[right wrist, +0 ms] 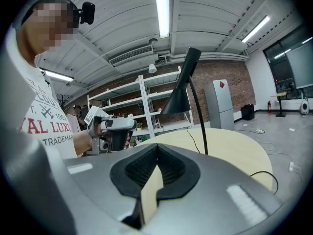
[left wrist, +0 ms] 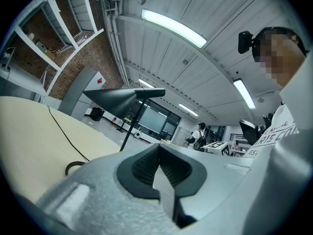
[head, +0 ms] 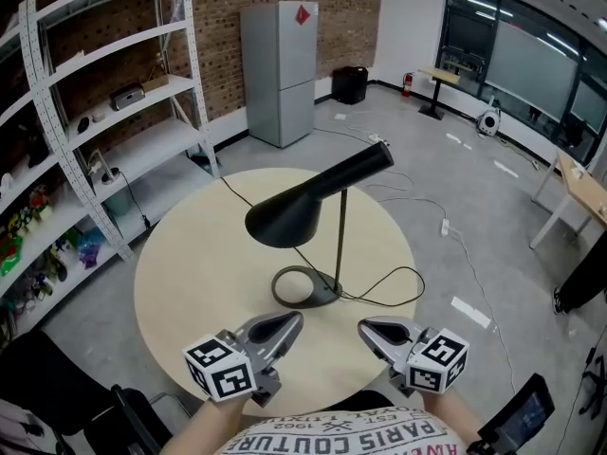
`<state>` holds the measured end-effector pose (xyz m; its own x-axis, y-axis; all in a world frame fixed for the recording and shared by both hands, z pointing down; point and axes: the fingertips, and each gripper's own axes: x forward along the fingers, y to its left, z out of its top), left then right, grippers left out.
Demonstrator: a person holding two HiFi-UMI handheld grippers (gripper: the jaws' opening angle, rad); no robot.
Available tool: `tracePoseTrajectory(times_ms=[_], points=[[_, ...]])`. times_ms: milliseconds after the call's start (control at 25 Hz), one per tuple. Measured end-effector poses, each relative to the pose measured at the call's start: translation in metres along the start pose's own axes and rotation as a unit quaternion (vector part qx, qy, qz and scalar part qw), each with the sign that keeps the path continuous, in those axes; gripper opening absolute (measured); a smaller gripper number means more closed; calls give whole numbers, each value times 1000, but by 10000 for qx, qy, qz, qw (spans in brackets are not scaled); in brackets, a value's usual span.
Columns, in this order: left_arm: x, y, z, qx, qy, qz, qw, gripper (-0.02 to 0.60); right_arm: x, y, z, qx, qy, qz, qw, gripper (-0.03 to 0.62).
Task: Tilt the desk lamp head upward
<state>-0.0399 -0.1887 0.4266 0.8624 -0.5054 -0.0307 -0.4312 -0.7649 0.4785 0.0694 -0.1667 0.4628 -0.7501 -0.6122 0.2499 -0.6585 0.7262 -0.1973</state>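
A black desk lamp stands on the round beige table. Its cone head slopes down to the left from a thin upright stem on a ring base. Its black cord loops off to the right. My left gripper and right gripper hover side by side over the table's near edge, short of the base, both shut and empty. The lamp head shows above the left gripper's jaws, and the lamp head rises beyond the right gripper's jaws.
White metal shelving with small items lines the brick wall at left. A grey fridge stands behind the table. Cables trail over the grey floor, and a wooden desk is at far right.
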Motion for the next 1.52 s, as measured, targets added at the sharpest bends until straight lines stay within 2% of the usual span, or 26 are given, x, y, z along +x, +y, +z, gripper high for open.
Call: tracePoseTrajectory(times_ms=[280, 520, 800, 1040, 1120, 1360, 1520], points=[[-5, 15, 9, -81, -157, 206, 9996, 0, 16, -15, 2, -197, 68, 57, 9998, 5], [-10, 24, 20, -7, -106, 384, 9992, 2, 38, -38, 6, -232, 26, 34, 9997, 5], [-6, 43, 29, -183, -324, 518, 9980, 2, 62, -65, 10, -552, 201, -48, 9983, 6], [-5, 54, 40, -151, -360, 732, 9966, 2, 80, -92, 21, -793, 248, -168, 9964, 6], [-6, 62, 42, -188, -390, 847, 9955, 2, 88, -100, 23, -827, 271, -165, 9961, 63], [-5, 67, 48, -462, -572, 840, 9937, 2, 113, -127, 33, -1041, 269, -375, 9935, 105], [-17, 72, 48, -572, -672, 1013, 9909, 2, 131, -134, 35, -1091, 195, -487, 9926, 124]])
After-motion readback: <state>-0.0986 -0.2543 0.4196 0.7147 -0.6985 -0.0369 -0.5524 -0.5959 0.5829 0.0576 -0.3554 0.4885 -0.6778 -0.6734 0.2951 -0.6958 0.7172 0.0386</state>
